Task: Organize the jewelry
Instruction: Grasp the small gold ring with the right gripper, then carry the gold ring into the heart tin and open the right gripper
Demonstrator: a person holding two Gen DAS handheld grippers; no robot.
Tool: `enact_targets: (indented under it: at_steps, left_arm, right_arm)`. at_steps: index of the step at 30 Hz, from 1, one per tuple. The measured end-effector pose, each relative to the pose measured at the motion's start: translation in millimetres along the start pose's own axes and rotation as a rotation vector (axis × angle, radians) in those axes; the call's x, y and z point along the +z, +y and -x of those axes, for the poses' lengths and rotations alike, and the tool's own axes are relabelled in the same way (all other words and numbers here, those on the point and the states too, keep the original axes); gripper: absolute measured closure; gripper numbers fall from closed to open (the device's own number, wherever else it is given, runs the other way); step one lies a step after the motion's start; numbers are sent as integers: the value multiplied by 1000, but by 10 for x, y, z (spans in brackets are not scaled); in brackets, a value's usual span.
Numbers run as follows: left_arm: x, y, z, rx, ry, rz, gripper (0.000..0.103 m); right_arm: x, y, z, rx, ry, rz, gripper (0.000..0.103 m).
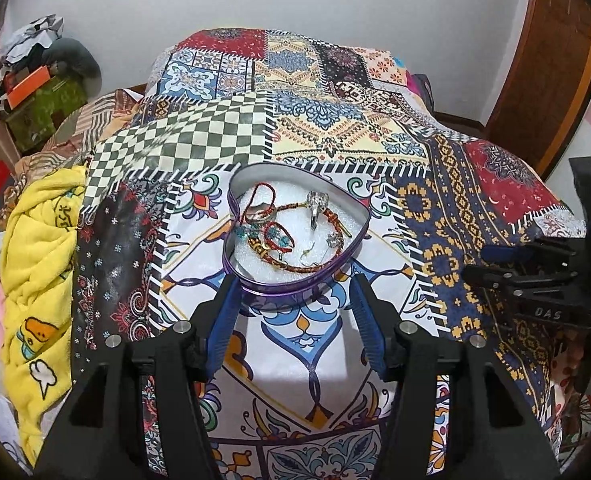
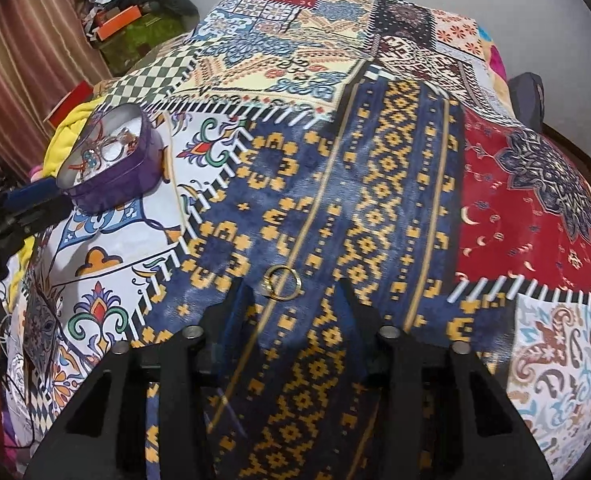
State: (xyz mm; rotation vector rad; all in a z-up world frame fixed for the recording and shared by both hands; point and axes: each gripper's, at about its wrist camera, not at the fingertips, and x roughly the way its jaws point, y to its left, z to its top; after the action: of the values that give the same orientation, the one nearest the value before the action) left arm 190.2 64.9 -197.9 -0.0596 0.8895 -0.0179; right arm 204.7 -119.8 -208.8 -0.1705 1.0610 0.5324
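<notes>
A purple heart-shaped tin (image 1: 295, 284) sits on the patchwork bedspread, lined with white foam. It holds red thread bracelets (image 1: 283, 240), a silver ring (image 1: 317, 204) and small earrings. My left gripper (image 1: 295, 280) is open, its blue fingertips on either side of the tin's near rim. In the right wrist view a gold ring (image 2: 282, 283) lies on the blue and yellow patch. My right gripper (image 2: 291, 284) is open, with the ring between its fingertips on the cloth. The tin (image 2: 115, 184) shows at the left there, and the right gripper (image 1: 507, 260) appears at the right of the left view.
The patchwork bedspread (image 1: 335, 128) covers the bed. A yellow towel (image 1: 39, 264) lies bunched at the left edge. Boxes and clutter (image 1: 35, 88) pile up by the far left wall. A wooden door (image 1: 551, 64) stands at the right.
</notes>
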Motion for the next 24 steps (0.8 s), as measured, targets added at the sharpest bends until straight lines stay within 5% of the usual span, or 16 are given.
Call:
enact_targets:
  at_steps: [3, 6, 7, 24]
  left_arm:
    - [16, 12, 42, 2, -13, 1, 48]
    - [30, 20, 69, -3, -19, 7, 48]
    - [35, 21, 81, -4, -23, 8, 48]
    - [28, 263, 302, 25, -83, 56, 48]
  right_arm:
    - [-7, 41, -7, 4, -10, -1, 85]
    - [-11, 81, 1, -5, -10, 10, 86]
    - [-9, 90, 5, 3, -8, 15, 95]
    - [605, 739, 244, 139, -156, 121, 95]
